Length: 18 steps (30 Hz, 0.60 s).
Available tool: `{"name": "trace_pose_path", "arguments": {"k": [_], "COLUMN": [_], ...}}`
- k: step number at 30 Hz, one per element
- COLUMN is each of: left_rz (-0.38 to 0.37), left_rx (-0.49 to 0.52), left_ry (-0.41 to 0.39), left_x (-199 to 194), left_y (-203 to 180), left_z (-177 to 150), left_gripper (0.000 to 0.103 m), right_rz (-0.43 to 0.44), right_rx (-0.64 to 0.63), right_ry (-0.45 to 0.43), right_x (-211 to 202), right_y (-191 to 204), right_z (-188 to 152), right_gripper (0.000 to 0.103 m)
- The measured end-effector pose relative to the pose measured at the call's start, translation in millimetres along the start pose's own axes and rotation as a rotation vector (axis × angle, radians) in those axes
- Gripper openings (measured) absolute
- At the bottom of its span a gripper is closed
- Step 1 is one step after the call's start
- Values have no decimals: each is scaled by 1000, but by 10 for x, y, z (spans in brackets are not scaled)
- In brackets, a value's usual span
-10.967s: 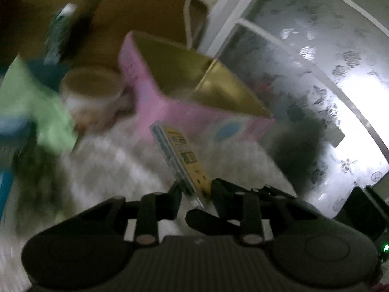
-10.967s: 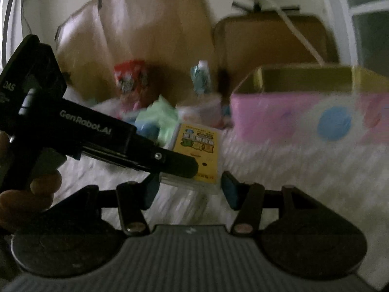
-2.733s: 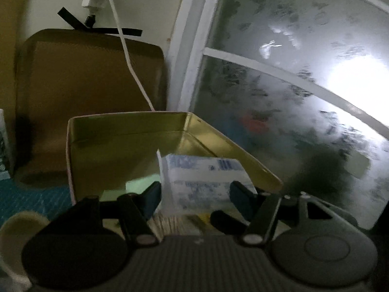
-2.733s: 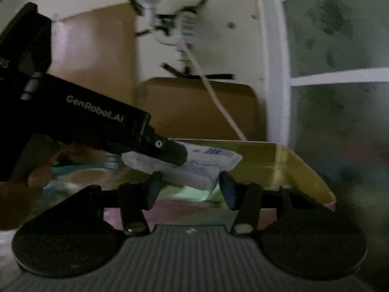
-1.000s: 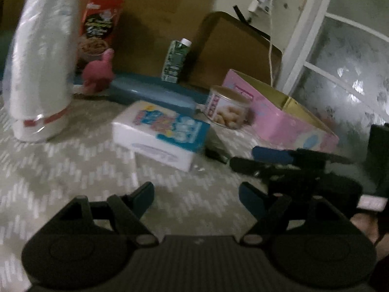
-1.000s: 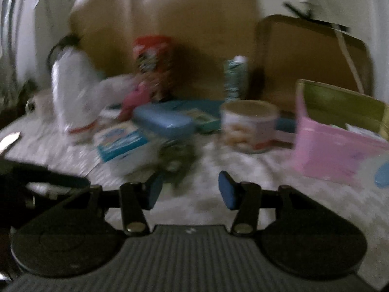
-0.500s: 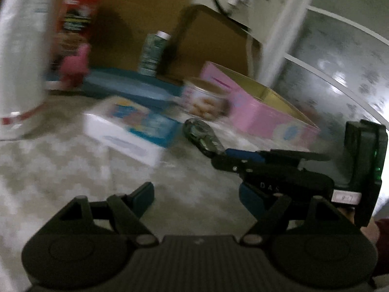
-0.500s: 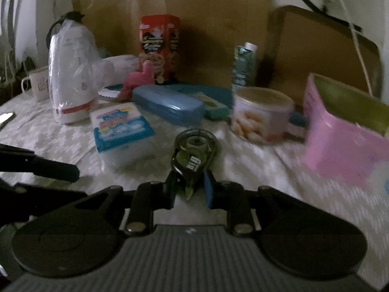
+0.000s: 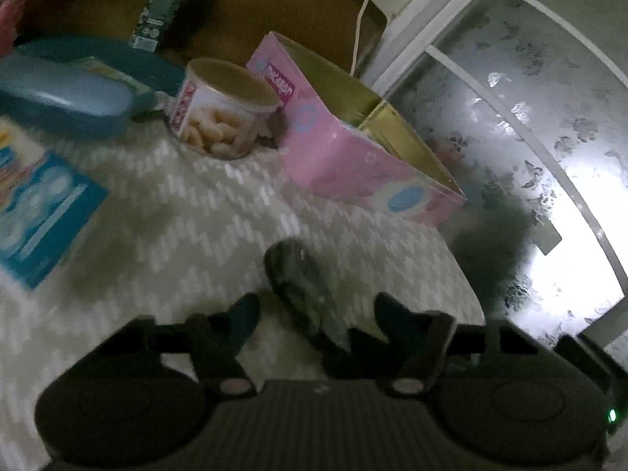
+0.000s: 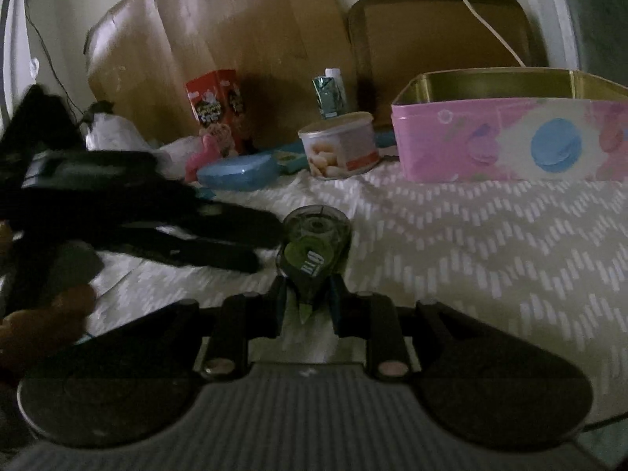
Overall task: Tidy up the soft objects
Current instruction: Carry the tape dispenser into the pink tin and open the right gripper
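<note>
Green and smoky plastic, that's the correction-tape dispenser (image 10: 314,253), and the right claw (image 10: 307,301) has it pinched by the narrow tip, pads pressing on both sides, round body sticking out ahead above the patterned cloth (image 10: 471,243). The left claw (image 9: 316,316) is coming in from the left of it, its jaws closing, with the dispenser (image 9: 300,286) between them, though motion blur hides whether the pads touch yet.

To do this well, I'd say the right claw should keep its squeeze steady until the left one has a firm grip on the broader body, since the tip hold looks slim and the thing could twist. Then it's a short carry to the pink tin (image 10: 506,149), which sits ahead and to the right of the right claw, open side up.

The right wrist view gives the dispenser's label, the pinch, a person's hand (image 10: 43,318) on the left tool, and the red box (image 10: 216,106) far behind. The left wrist view instead shows the blue-and-white tissue pack (image 9: 39,212) off to its left, the tin's gold inside (image 9: 376,125), and the frosted window (image 9: 549,125) beyond.
</note>
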<state>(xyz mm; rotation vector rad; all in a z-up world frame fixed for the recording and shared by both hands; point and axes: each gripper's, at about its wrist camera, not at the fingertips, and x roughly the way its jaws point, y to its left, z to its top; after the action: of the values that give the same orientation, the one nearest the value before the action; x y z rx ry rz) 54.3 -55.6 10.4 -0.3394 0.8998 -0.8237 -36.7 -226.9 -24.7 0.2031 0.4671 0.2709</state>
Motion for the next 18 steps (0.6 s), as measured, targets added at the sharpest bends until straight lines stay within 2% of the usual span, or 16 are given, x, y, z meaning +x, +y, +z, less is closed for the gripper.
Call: {"name": "trace_pose_path", "arguments": {"k": [1,3,7,12,15,18], "left_rz": [-2,-3,-25,-41,-28,1], "left_rx": [-6,-10,74,175,235,239], "left_ry": [16,42,18,-40,-74,-76], "left_x": [54,155,207,305,470,719], "left_y": [-10,-48,-325,-713,-888,-907], "left_z": [37,91,286,723,969,1195], "left_gripper": [45,23,23,23,24,25], "right_rz": [7,16,-12,-43,-80,-115], "right_rx": [4,10,-2,-9,-10,4], "right_ry": [-5,-13,-59,-192,-252,-280], "right_x": [-3,-9,-84,-186,-174,-48], "right_y": [-8,-25,-95,-247,-373,-527], "right_z": [-6,-10,74,394,611,810], "right_gripper": [26,24,24,24,24,24]}}
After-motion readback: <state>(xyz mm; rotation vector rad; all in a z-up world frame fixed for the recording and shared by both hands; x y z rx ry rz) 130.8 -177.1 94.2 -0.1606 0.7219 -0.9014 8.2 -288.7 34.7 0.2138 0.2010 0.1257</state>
